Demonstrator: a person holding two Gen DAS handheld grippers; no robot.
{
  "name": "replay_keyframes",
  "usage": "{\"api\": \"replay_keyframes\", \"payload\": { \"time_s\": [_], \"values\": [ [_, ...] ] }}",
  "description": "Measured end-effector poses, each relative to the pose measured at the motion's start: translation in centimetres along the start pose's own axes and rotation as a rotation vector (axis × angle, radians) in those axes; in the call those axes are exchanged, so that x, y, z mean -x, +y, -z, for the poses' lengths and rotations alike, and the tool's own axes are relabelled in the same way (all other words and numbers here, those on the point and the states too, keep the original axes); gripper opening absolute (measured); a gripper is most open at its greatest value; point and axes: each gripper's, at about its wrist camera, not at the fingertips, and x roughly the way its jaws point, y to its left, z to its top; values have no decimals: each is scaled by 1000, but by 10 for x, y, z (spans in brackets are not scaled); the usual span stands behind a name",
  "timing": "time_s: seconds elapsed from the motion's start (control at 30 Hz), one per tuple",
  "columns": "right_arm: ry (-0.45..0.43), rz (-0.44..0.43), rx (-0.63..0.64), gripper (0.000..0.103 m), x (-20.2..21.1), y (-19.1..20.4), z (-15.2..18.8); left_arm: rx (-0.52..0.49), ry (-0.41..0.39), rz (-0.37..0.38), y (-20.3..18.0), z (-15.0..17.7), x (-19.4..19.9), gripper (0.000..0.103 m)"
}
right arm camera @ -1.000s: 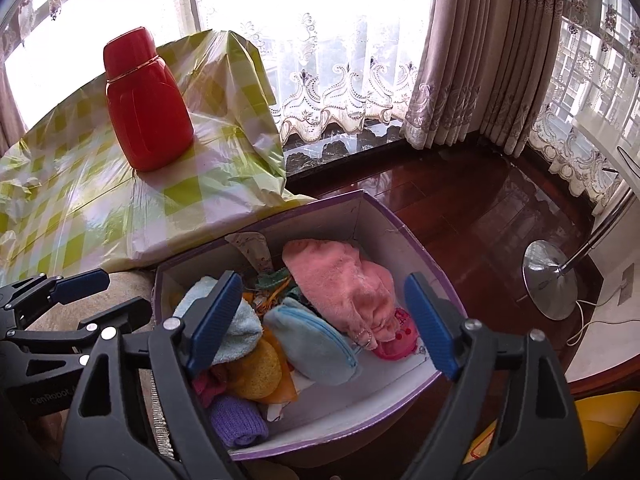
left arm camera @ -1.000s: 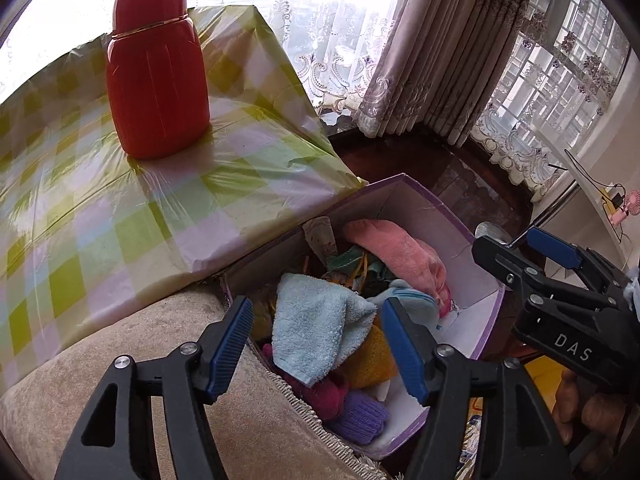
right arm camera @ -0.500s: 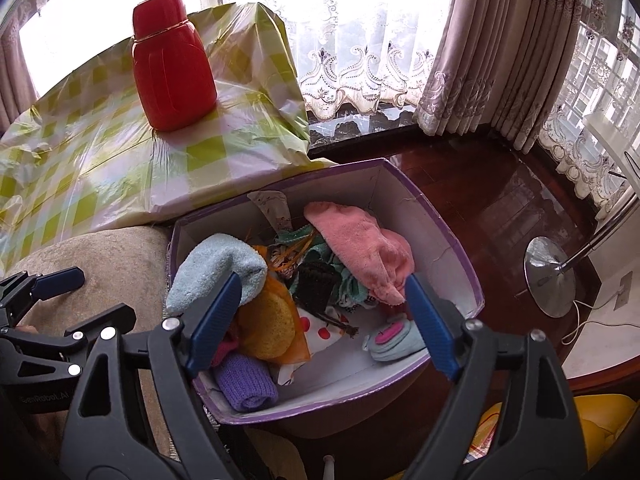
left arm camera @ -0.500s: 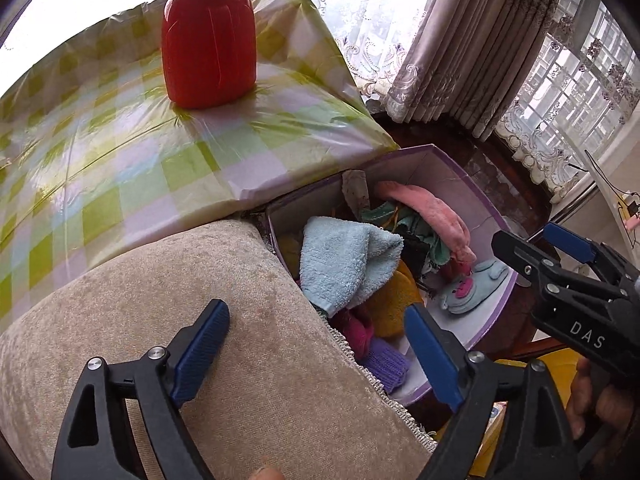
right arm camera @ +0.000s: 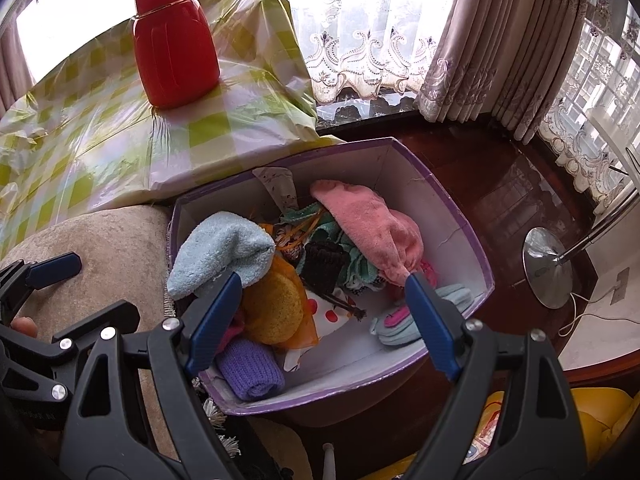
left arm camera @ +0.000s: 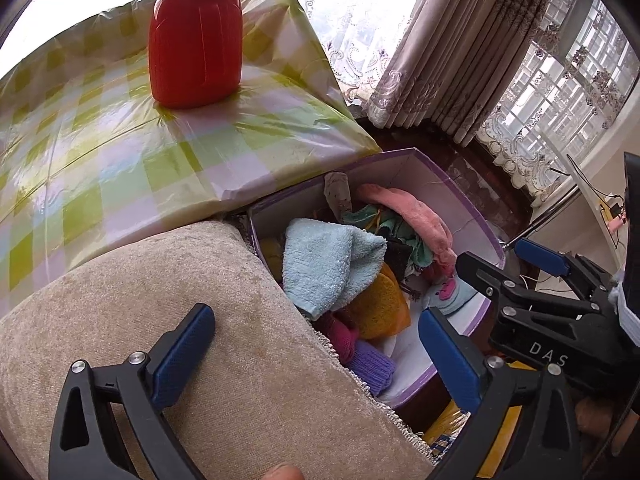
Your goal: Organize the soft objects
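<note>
A purple-rimmed white box (right arm camera: pixel 476 256) (left arm camera: pixel 464 204) sits beside a beige cushion (left arm camera: pixel 160 312) (right arm camera: pixel 112 248). It holds soft items: a light blue towel (right arm camera: pixel 224 252) (left arm camera: pixel 324 264), a pink towel (right arm camera: pixel 368 224) (left arm camera: pixel 408 212), a yellow sponge (right arm camera: pixel 272 308), a purple knit piece (right arm camera: pixel 250 370) and a pale blue pouch (right arm camera: pixel 404 324). My left gripper (left arm camera: pixel 316 348) is open and empty over the cushion edge. My right gripper (right arm camera: pixel 322 324) is open and empty above the box; it also shows in the left wrist view (left arm camera: pixel 516 260).
A red jug (right arm camera: pixel 174 40) (left arm camera: pixel 196 36) stands on a table with a green checked cloth (left arm camera: pixel 100 144) behind the box. Dark wooden floor (right arm camera: pixel 500 184), a fan base (right arm camera: pixel 546 268) and curtains (right arm camera: pixel 480 40) lie to the right. Something yellow (right arm camera: pixel 600 420) is at lower right.
Both grippers have pulled back from the box, the left one ending over the cushion. The pale blue pouch now lies at the box's near right corner instead of its middle.
</note>
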Motion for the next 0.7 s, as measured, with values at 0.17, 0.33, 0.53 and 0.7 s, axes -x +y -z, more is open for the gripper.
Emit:
{"api": "replay_keyframes", "payload": {
  "time_s": [0.17, 0.33, 0.53, 0.7],
  "values": [
    [-2, 0, 3, 85, 0, 1, 0, 4, 0, 4, 2, 0, 0, 103],
    [-2, 1, 1, 85, -1, 1, -1, 2, 2, 3, 2, 0, -1, 103],
    [-2, 1, 0, 85, 0, 1, -1, 3, 3, 4, 2, 0, -2, 103],
    [-2, 1, 0, 85, 0, 0, -1, 3, 3, 4, 2, 0, -2, 103]
  ]
}}
